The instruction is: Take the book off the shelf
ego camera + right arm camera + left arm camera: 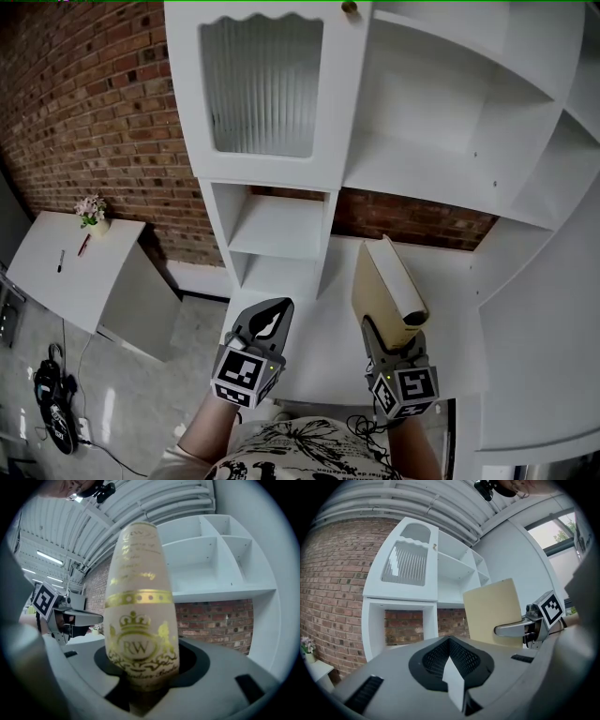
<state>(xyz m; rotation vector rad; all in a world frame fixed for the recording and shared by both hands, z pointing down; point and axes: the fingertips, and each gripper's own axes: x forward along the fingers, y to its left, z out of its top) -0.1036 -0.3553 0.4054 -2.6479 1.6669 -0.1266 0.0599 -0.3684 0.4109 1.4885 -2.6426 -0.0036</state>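
Observation:
A cream book (386,286) with gold print on its spine (139,620) stands upright between the jaws of my right gripper (388,339), which is shut on its lower end. I hold it out in front of the white shelf unit (281,230), clear of the shelves. My left gripper (275,314) hangs beside it on the left, jaws together with nothing in them. The left gripper view shows the book's plain cover (492,613) with the right gripper (519,629) clamped on it. In the right gripper view, the left gripper (70,617) sits off to the left.
The shelf unit has open cubbies with a brick wall (84,103) behind and a ribbed-glass door (262,84) up top. A low white table (66,267) with a small flower pot (91,211) stands at left. Cables (52,403) lie on the floor.

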